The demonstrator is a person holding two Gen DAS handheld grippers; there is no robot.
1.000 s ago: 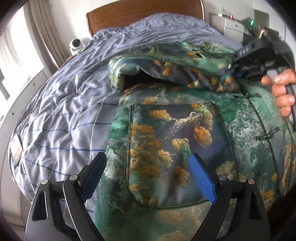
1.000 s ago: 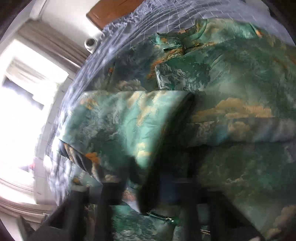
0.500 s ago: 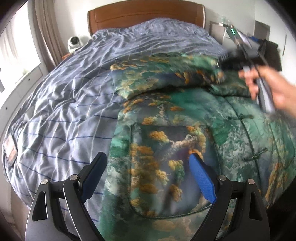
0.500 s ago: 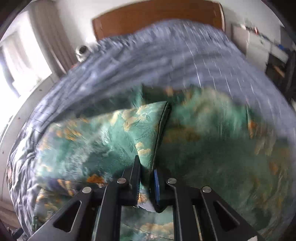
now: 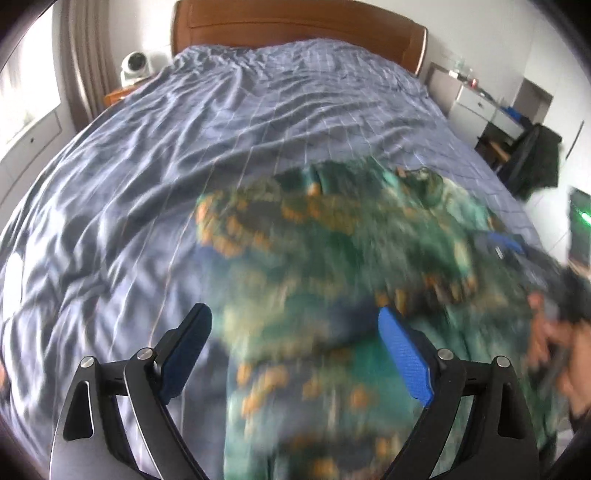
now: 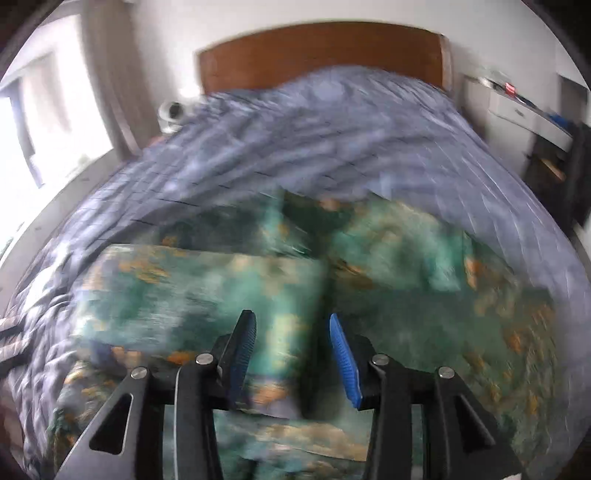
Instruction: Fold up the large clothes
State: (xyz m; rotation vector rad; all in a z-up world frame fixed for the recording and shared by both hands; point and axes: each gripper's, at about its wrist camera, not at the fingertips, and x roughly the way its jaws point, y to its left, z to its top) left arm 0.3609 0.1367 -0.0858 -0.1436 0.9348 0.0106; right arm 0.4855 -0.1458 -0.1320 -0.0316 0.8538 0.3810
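A large green garment with orange and teal print (image 5: 332, 258) lies on the bed, motion-blurred in both views. One sleeve is folded across the body (image 6: 207, 288). My left gripper (image 5: 295, 343) is wide open and empty above the garment's lower part. My right gripper (image 6: 291, 343) is open, its blue pads on either side of the folded sleeve's edge, gripping nothing. The right gripper and the hand holding it show at the right edge of the left wrist view (image 5: 509, 247).
The bed has a wrinkled blue-grey checked cover (image 5: 221, 129) and a wooden headboard (image 5: 295, 26). A white camera (image 5: 135, 66) stands on the left nightstand. A white cabinet (image 5: 480, 107) and dark clothing (image 5: 535, 158) are at the right.
My right gripper has opened and let go of the sleeve, which now lies folded over the garment's body. Both grippers have pulled back and up, so more of the bed shows.
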